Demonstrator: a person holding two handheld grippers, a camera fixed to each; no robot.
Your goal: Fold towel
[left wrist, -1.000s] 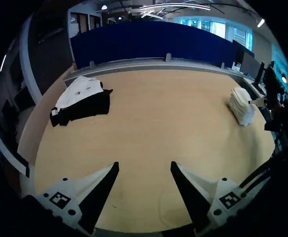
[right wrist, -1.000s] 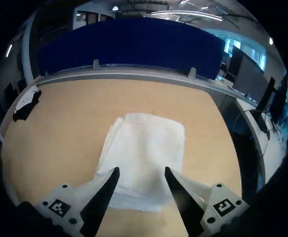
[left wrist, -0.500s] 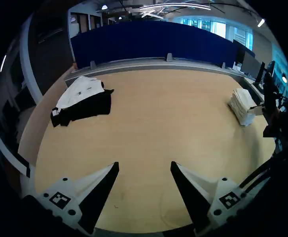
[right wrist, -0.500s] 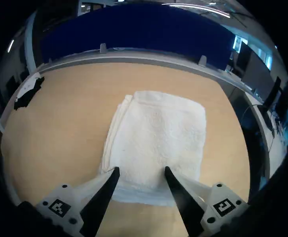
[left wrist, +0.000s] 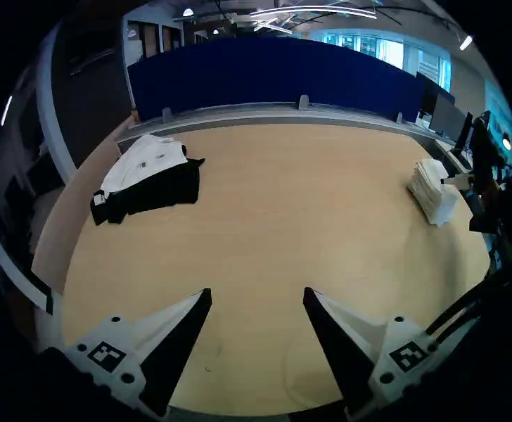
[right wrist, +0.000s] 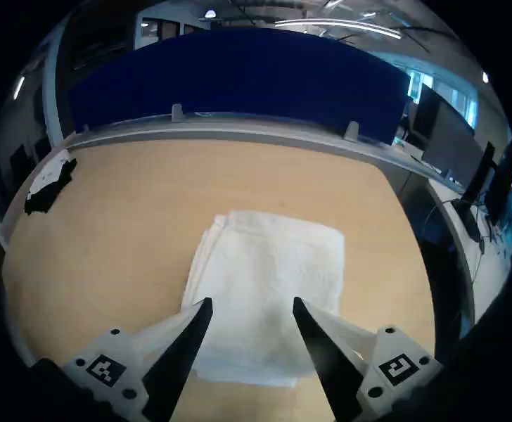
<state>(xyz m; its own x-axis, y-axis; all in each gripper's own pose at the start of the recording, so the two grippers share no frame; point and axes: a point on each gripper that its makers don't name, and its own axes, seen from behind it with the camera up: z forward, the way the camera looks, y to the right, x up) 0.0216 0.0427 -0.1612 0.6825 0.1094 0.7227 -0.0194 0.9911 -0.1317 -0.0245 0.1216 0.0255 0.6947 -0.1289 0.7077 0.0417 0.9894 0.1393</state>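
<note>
A stack of folded white towels (right wrist: 270, 267) lies on the light wooden table (right wrist: 129, 211), near its right end. My right gripper (right wrist: 251, 302) hovers open just above the near edge of the stack, with nothing between its fingers. From the left gripper view the same stack (left wrist: 432, 190) sits at the table's far right, with the right gripper's white body (left wrist: 460, 181) beside it. My left gripper (left wrist: 256, 295) stands open over bare table (left wrist: 277, 211), holding nothing.
A heap of black and white cloth (left wrist: 147, 179) lies at the table's far left, seen small in the right gripper view as well (right wrist: 48, 184). A blue partition (left wrist: 270, 74) runs along the back edge. Dark monitors (right wrist: 446, 133) stand beyond the right edge.
The right gripper dipped closer over the towel stack half a second ago and has drawn back up again. The left gripper has hardly moved.
</note>
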